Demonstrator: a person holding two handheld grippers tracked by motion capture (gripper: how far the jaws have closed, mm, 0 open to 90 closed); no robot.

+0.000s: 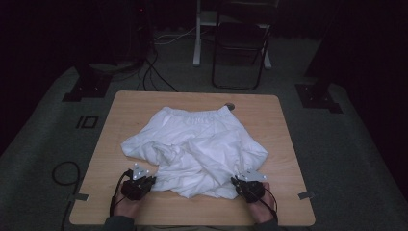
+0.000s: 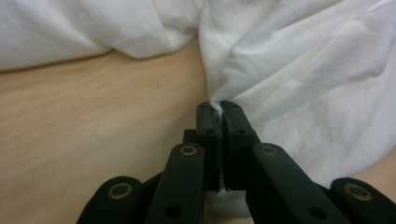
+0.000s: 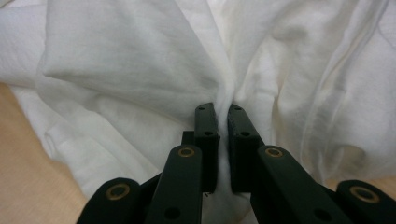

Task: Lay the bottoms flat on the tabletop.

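A crumpled white garment [image 1: 197, 149] with an elastic waistband at its far side lies in the middle of the wooden table [image 1: 130, 110]. My left gripper [image 1: 153, 179] sits at the garment's near left edge. In the left gripper view its jaws [image 2: 219, 108] are shut on a pinched fold of the white cloth [image 2: 303, 70]. My right gripper [image 1: 234, 182] rests at the near right edge. In the right gripper view its jaws [image 3: 222, 112] are shut on a bunched fold of the cloth [image 3: 140, 60], which drapes over and around them.
A small round fitting [image 1: 230, 106] sits at the table's far edge. Beyond the table stand a dark folding chair [image 1: 240, 53] and a white post [image 1: 197, 33]. Cables [image 1: 65, 173] lie on the grey floor to the left. Bare wood borders the garment on both sides.
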